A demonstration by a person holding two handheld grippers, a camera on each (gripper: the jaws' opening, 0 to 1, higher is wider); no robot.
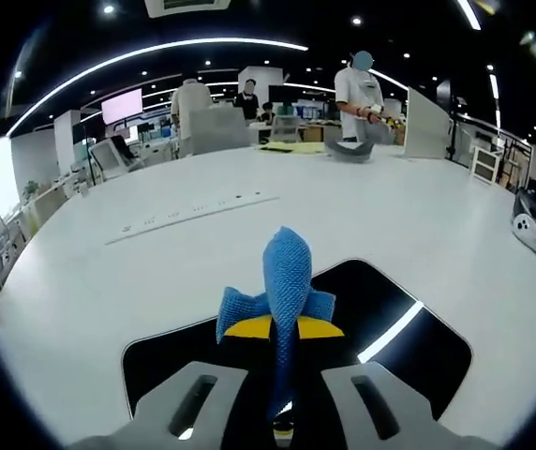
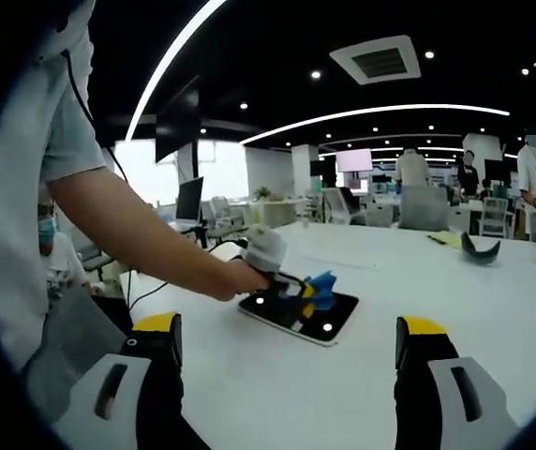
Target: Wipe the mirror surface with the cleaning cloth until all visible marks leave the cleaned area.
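At six o'clock in the left gripper view, the left gripper point(image 1: 282, 394) pinches a blue woven cleaning cloth point(image 1: 287, 281) over the dark rounded rectangular mirror point(image 1: 427, 352), wiping seemingly barely begun, while the right gripper point(image 2: 287, 375) gapes empty.

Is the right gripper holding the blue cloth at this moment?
No, the right gripper stands open and empty, while the blue cloth is clamped in the left gripper over the mirror.
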